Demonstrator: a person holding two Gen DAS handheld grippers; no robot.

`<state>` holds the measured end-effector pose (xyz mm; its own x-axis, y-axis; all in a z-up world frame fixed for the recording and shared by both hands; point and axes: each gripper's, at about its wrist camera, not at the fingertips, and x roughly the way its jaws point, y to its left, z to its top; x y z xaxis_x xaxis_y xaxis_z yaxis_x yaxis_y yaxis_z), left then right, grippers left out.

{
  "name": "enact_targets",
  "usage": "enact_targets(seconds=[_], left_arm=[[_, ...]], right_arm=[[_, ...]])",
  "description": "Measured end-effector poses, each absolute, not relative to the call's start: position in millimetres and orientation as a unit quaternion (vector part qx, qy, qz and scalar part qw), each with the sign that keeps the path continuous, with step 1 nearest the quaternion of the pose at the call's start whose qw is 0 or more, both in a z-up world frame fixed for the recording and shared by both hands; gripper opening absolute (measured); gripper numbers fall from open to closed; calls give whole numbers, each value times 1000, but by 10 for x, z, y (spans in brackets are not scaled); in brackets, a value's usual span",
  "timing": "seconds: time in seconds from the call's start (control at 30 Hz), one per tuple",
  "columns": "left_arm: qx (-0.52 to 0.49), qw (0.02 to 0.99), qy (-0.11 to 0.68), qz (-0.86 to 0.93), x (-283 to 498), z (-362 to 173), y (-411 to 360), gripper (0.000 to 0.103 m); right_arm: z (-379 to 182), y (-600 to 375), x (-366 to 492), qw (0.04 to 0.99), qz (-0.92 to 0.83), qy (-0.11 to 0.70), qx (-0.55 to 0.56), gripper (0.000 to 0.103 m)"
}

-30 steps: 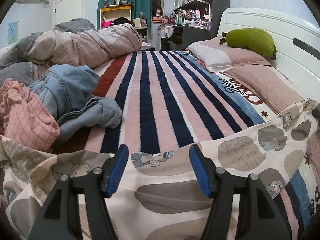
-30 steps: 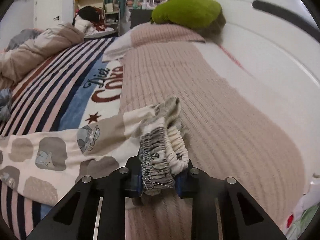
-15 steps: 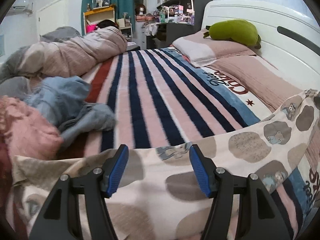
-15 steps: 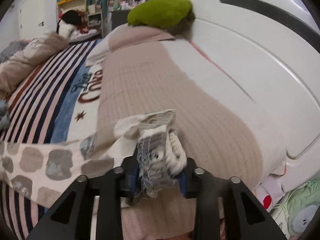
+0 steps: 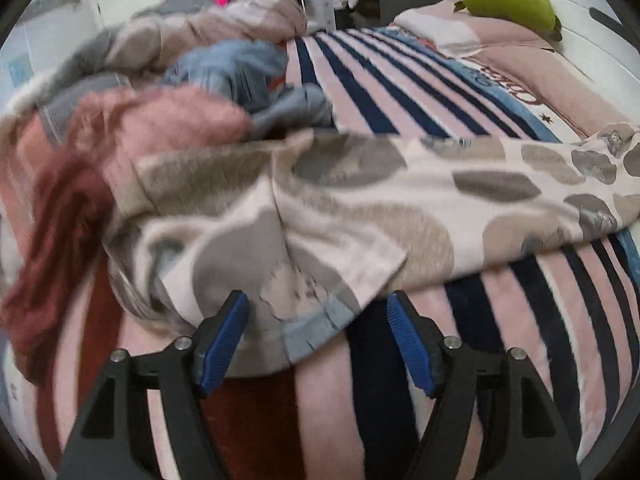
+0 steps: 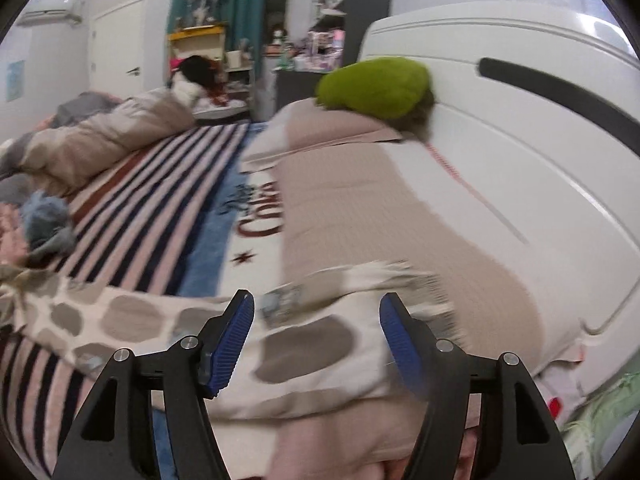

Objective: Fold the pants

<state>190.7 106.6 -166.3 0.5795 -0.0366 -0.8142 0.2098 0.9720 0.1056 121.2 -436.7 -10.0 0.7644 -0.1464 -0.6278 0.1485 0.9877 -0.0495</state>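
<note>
The pants [image 5: 360, 208] are cream with grey and tan blotches and small cartoon prints. They lie stretched across the striped bed. In the left wrist view a leg end lies bunched just in front of my left gripper [image 5: 318, 340], which is open and empty. In the right wrist view the waistband end of the pants [image 6: 332, 336] lies on a tan pillow, between the fingers of my right gripper [image 6: 316, 340], which is open and holds nothing.
A pile of pink and blue clothes [image 5: 168, 120] lies left of the pants. A rolled duvet [image 6: 104, 140] lies at the far side of the bed. A green plush [image 6: 376, 88] sits on the pillows by the white headboard [image 6: 520, 160].
My right gripper has opened and let go of the waistband, which now lies on the pillow. My left gripper has pulled back and turned left, so the leg end shows in front of it.
</note>
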Motion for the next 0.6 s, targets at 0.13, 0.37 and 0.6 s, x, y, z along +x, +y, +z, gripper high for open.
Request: enact_targets(seconds=[0.13,0.37,0.6], left_arm=[[143,885,442,-31,1882,-1829,1049,68],[125,907,403,8,1862,-1667,1298,6],[53,919,387,52,2072,-1415,1786,4]], right_arm=[[-230,-4250,1230,936,-52,347,16,61],[-245,-4267,1208,934,-46,353,34,61],[-253,-4238,1229,932,-36,357,49,61]])
